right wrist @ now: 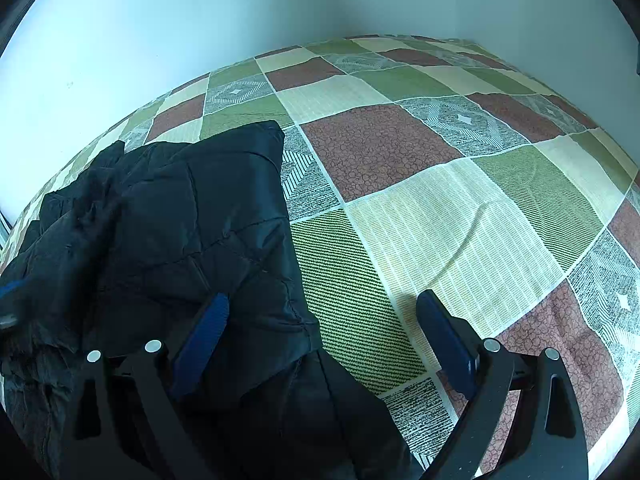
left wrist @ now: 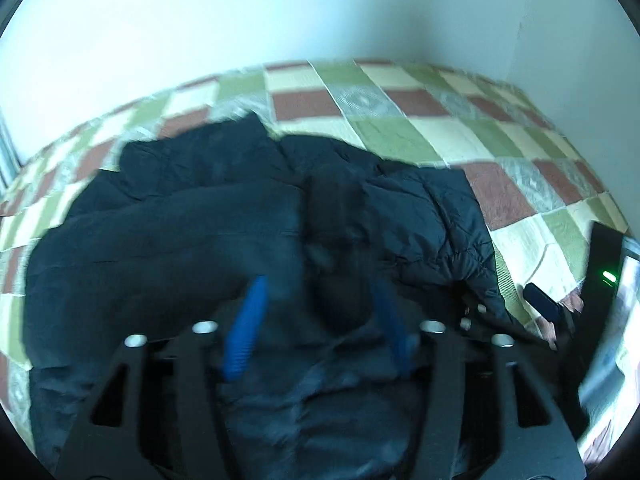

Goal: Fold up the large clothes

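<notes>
Black quilted jacket lying partly folded on a checked bedspread.
Left gripper hangs directly over the jacket's bulk, fingers parted and gripping nothing; right gripper is spread wide, straddling the jacket's right edge, likewise empty. Garment's long axis runs away from both.

Slick quilted cloth on a matt woven cover, seen past hard black plastic.

We see the dark jacket as a quilted synthetic cloth with stitched diamonds and a faint sheen, puffy and creased, filling the lower left of the right wrist view. The bedspread beneath it looks like matt printed cloth, finely ribbed and patterned in patches. The right gripper has matt black plastic arms, bright metal pins and blue rubbery-looking fingers; the left gripper looks alike, though blurred. The wall across the top is smooth, matt and pale.
</notes>
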